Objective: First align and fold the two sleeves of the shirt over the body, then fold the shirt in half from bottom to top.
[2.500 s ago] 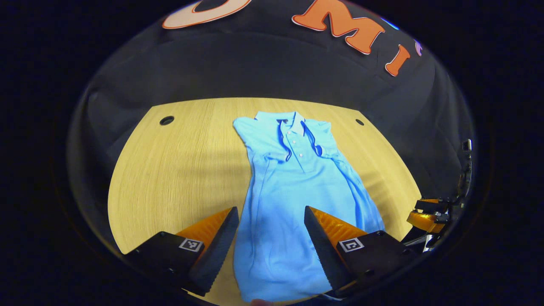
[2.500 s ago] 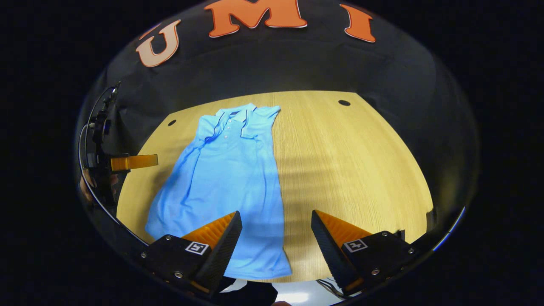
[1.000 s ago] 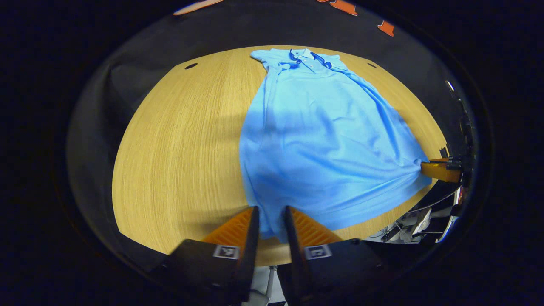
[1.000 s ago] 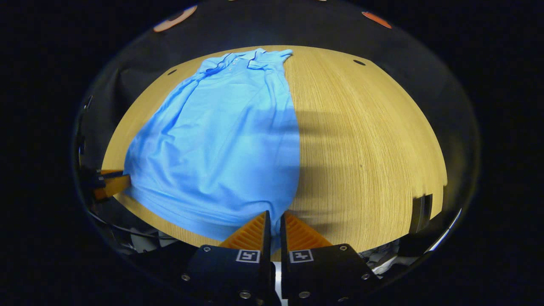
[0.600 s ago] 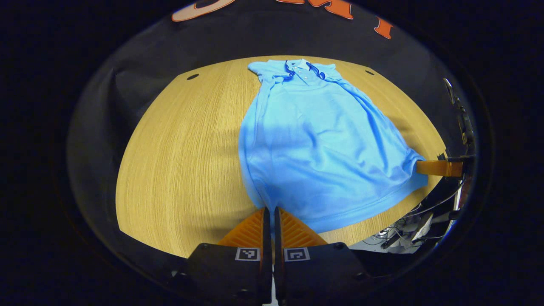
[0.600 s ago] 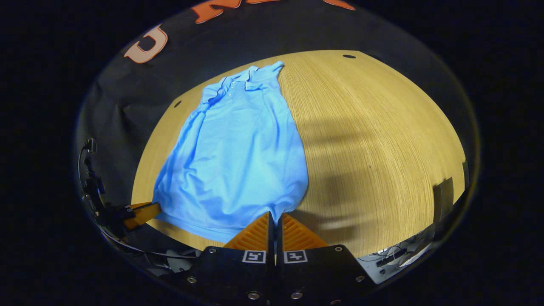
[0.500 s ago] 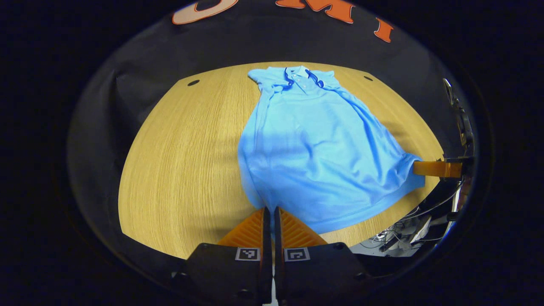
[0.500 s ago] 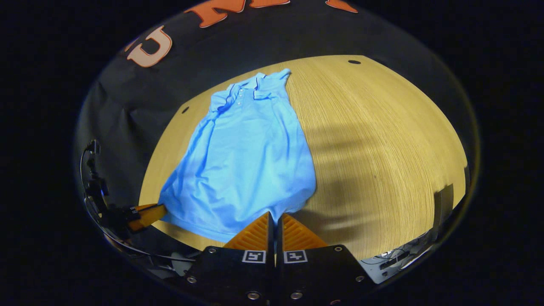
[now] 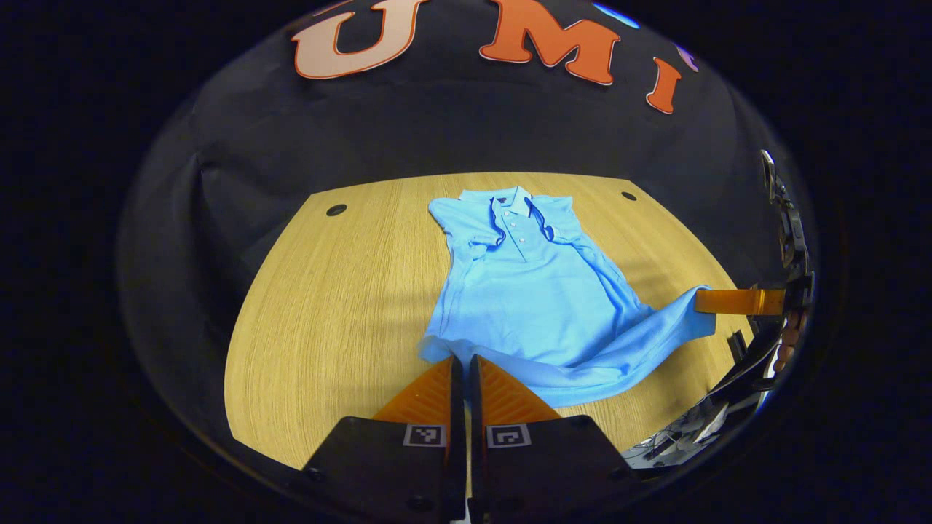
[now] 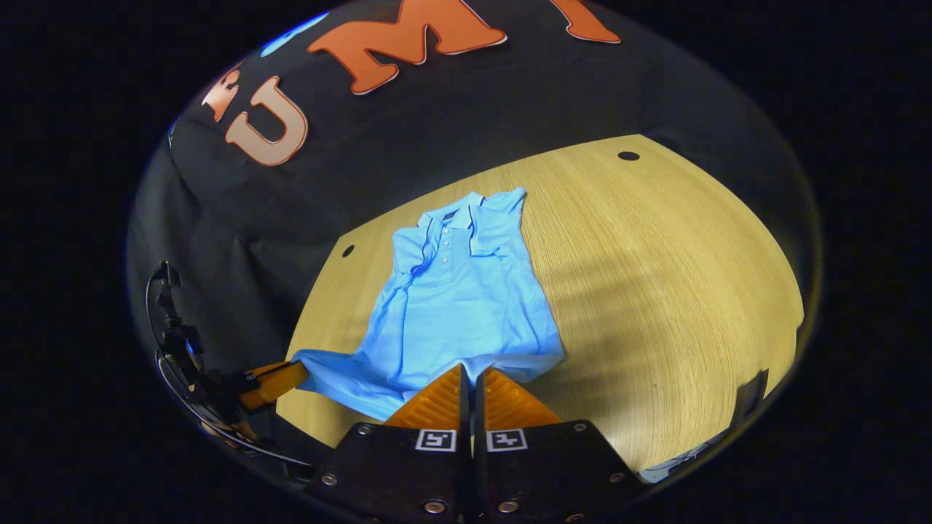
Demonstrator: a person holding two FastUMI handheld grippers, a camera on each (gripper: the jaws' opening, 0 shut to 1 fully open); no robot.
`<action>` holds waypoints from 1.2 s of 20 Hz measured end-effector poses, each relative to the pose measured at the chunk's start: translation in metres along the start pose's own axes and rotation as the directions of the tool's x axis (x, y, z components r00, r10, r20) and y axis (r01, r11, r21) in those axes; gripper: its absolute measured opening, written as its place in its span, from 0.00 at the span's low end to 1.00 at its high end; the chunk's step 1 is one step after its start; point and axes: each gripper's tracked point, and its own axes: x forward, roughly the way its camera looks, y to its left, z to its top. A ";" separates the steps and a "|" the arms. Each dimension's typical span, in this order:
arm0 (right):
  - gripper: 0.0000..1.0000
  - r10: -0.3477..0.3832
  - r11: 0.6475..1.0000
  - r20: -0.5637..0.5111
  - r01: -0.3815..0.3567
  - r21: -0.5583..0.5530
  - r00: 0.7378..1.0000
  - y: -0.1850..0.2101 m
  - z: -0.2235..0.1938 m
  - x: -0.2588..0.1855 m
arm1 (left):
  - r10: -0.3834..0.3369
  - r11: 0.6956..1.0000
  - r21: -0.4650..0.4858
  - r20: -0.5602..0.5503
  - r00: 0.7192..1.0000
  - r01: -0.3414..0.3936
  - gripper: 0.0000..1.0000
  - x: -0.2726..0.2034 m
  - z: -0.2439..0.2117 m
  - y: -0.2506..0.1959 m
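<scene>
Blue shirt [image 9: 531, 291] hem corners pinched in both closed grippers [image 9: 461, 360] [image 10: 470, 370], folded-in sleeves hard to make out.

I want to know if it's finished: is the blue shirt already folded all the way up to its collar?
No, the shirt's bottom hem is lifted only partway, and the collar lies uncovered.

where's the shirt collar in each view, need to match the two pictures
Left gripper view: the collar sits upper centre, at the far end of the blue shirt, toward the booth wall.
Right gripper view: the collar sits left of centre, upper middle, again at the shirt's far end.
Shared landmark: the row of white buttons just below the collar, on the wooden table.
</scene>
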 end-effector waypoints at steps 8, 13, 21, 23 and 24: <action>0.01 -0.002 1.000 0.085 0.002 -0.004 0.996 0.010 0.085 0.021 | 0.017 1.000 -0.007 0.105 0.994 -0.016 0.07 0.031 0.091 0.023; 0.01 -0.038 0.999 0.112 0.039 0.000 0.993 0.010 0.130 0.053 | 0.015 1.000 0.019 0.159 0.987 -0.018 0.07 0.063 0.149 0.031; 0.01 -0.098 0.995 0.151 0.094 0.036 0.984 0.007 0.212 0.131 | 0.018 0.998 0.058 0.226 0.974 -0.032 0.06 0.152 0.235 0.053; 0.01 -0.110 0.994 0.164 0.106 0.034 0.980 0.004 0.237 0.150 | 0.011 0.999 0.047 0.217 0.976 -0.022 0.07 0.179 0.247 0.059; 0.01 -0.115 0.993 0.167 0.111 0.035 0.979 0.004 0.248 0.160 | 0.010 0.999 0.046 0.213 0.977 -0.020 0.07 0.195 0.254 0.064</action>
